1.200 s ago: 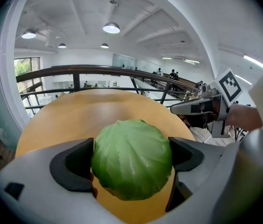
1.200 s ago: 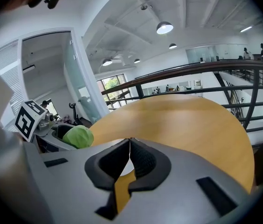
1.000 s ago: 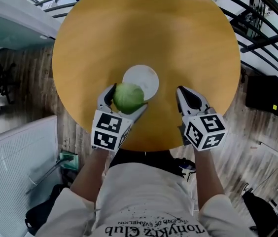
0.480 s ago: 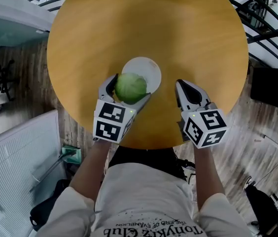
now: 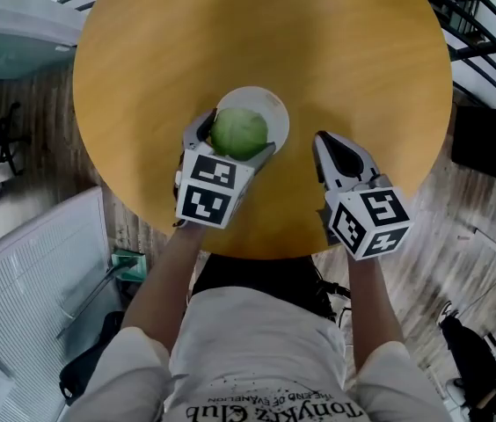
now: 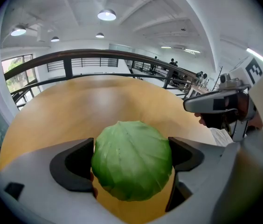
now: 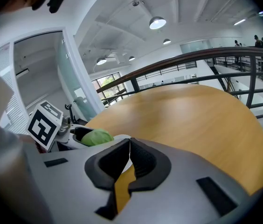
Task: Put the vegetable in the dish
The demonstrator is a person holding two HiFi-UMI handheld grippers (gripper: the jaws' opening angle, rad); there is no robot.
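A round green cabbage (image 5: 240,132) is held over the white dish (image 5: 270,112), covering most of it. My left gripper (image 5: 235,139) is shut on the cabbage (image 6: 132,159), one jaw on each side of it. The dish's rim shows as a pale edge (image 7: 118,138) beside the cabbage (image 7: 97,136) in the right gripper view. My right gripper (image 5: 331,148) hangs to the right of the dish, shut and holding nothing, its jaw tips touching (image 7: 129,141).
The round wooden table (image 5: 318,51) carries only the dish. Its near edge lies just under both grippers. A railing (image 5: 485,51) runs past the table's far right side, with wood flooring below.
My left gripper has carried the cabbage forward from the dish's near-left edge until it sits over the dish. The right gripper has hardly moved.
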